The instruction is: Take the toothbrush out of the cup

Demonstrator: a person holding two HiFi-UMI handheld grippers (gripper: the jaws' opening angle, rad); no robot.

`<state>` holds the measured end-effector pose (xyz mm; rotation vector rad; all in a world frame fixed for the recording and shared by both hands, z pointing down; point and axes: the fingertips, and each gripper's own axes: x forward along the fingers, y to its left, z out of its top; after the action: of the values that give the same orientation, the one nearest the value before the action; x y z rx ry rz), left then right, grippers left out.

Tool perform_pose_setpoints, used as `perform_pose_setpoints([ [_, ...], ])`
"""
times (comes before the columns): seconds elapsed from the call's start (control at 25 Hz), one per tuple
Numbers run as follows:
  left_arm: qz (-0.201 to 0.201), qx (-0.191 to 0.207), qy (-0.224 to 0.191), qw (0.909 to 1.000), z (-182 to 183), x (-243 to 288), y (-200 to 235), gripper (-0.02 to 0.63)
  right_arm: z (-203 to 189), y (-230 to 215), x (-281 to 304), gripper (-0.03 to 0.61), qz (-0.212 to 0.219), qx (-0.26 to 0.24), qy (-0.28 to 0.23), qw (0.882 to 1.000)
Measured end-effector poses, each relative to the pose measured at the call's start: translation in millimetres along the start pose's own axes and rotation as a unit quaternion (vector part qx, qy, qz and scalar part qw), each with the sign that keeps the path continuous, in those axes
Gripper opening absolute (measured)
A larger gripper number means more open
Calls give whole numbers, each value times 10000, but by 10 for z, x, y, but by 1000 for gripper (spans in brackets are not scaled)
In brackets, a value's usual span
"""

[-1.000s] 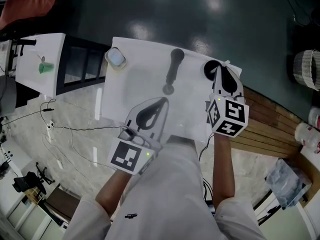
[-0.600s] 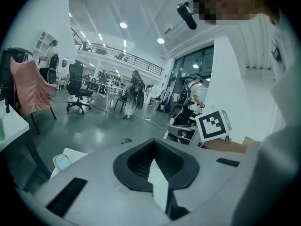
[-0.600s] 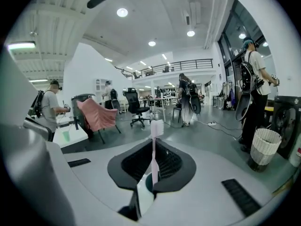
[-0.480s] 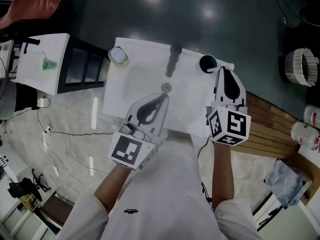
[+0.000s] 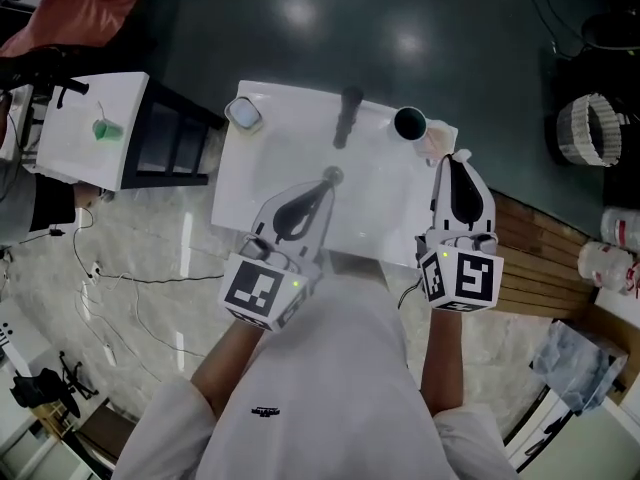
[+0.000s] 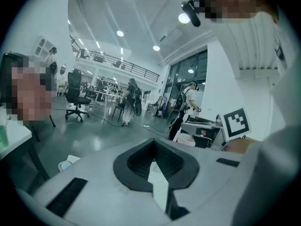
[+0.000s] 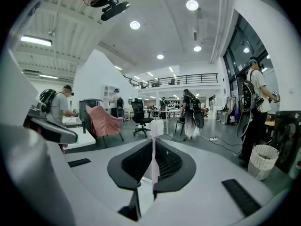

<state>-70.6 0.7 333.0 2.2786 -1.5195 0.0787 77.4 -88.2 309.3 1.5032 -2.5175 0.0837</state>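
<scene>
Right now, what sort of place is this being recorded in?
Probably a big open-plan office or lab hall: an office chair out on the open floor, a railed upper gallery under rows of ceiling lights, and other people working nearby.

The surface (image 5: 290, 138) is smooth glossy white. The floor (image 5: 200, 28) beyond is dark and polished, mirroring lamps. The right tongs (image 7: 154, 142) are matt grey plastic with ribbed black lining; the toothbrush (image 7: 156, 127) is smooth pale plastic.
</scene>
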Motion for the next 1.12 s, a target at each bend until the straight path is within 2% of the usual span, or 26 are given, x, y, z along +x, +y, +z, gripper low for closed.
perform_pose_setpoints([
  [0.2,-61,142,-30,9999,3,-108,-30,2,25,-23,-334,15,-172,124,-48,9998],
  [0.6,-45,132,-81,9999,19,-225,-48,2,-166,-35,-799,15,-365,211,-6,9991],
  [1.12,-174,216,-8,9996,-18,-208,-106,2,-397,34,-961,15,-408,162,209,9988],
])
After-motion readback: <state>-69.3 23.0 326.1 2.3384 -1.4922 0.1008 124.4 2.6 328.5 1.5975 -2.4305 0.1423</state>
